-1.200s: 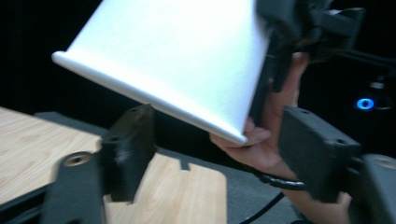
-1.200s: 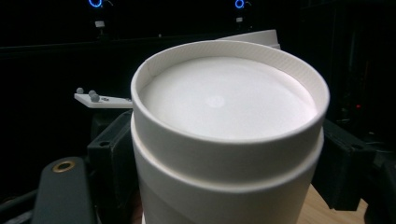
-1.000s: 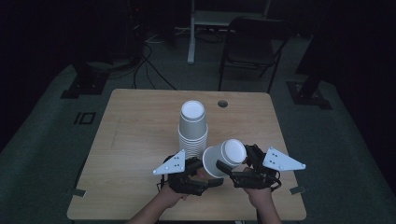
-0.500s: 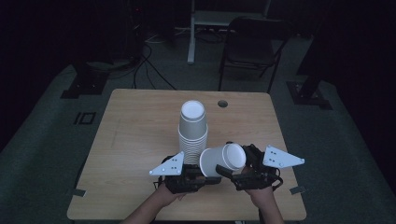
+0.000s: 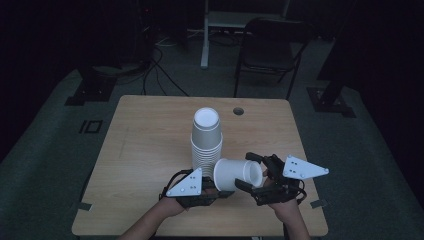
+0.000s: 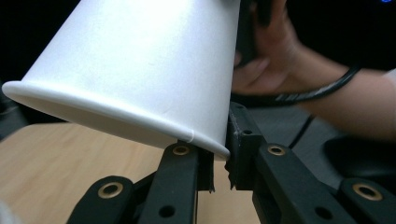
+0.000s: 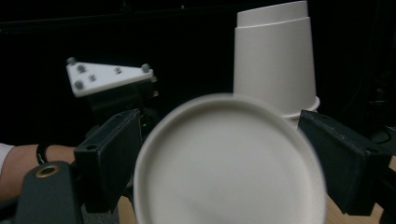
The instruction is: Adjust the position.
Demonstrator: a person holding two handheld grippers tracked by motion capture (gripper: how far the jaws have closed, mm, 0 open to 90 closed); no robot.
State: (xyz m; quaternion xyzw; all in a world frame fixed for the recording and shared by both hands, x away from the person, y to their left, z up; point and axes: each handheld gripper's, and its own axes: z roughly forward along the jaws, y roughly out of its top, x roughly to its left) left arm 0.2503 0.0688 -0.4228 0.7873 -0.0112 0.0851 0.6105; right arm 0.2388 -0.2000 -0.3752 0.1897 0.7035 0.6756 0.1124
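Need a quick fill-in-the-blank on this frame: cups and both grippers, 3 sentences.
1. The single white cup held between the grippers lies on its ____.
2. The left gripper has its jaws pinched on the cup's ____.
3. The stack of cups stands on the table with its cups upside ____.

Missing words: side; rim; down

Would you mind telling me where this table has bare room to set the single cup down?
The table's left half, from the cup stack to the left edge, is bare. So is the far strip behind the stack, apart from a small round hole, and the right side beyond it. The near middle is crowded: both hand-held grippers meet there on the single cup.
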